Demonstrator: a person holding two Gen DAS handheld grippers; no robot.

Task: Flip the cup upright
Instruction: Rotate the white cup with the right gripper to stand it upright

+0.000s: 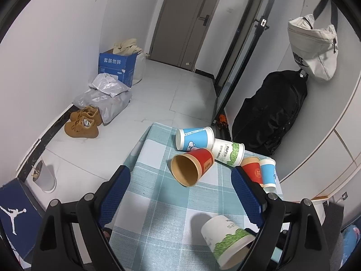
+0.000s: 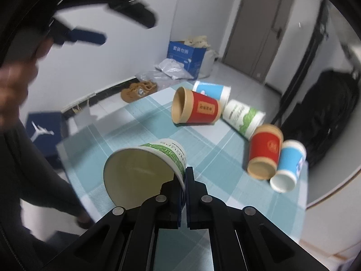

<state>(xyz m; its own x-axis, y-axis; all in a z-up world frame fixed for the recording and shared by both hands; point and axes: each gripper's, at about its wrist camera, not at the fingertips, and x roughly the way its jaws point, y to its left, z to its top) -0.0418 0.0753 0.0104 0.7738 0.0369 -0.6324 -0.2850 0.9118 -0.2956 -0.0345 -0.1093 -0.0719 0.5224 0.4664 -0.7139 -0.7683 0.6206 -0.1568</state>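
Room: tiled floor, white walls and a grey door (image 1: 187,22); a small bench (image 1: 158,198) under a teal checked cloth carries the cups.
Task cup: white-and-green paper cup (image 2: 144,169), at the near end of the bench, tipped with its open mouth toward the right wrist camera and, it seems, lifted off the cloth; in the left view it shows low on the right (image 1: 227,237).
Right tongs: right tongs (image 2: 183,178) clenched on that cup's rim wall, one finger inside the mouth, one outside.
Left tongs: left tongs (image 1: 180,194) released, jaws wide apart, holding nothing, above the bench and pointing at the far cups.
Handling: judged light, thin-walled and easy to crush; the rolled rim is the stiffest place, so the pinch there is sound if kept gentle. The empty cup may swing in a one-sided grip as it is turned.
Other cups: red cup (image 1: 191,166) on its side, mouth toward the left camera; blue-and-white cup (image 1: 195,137) and a second green-print cup (image 1: 229,152) lying touching it; another red cup (image 2: 265,155) and a blue cup (image 2: 287,166) side by side at the right edge.
Surroundings: brown shoes (image 1: 82,124), blue box (image 1: 118,68), black bag (image 1: 270,113) on the floor.
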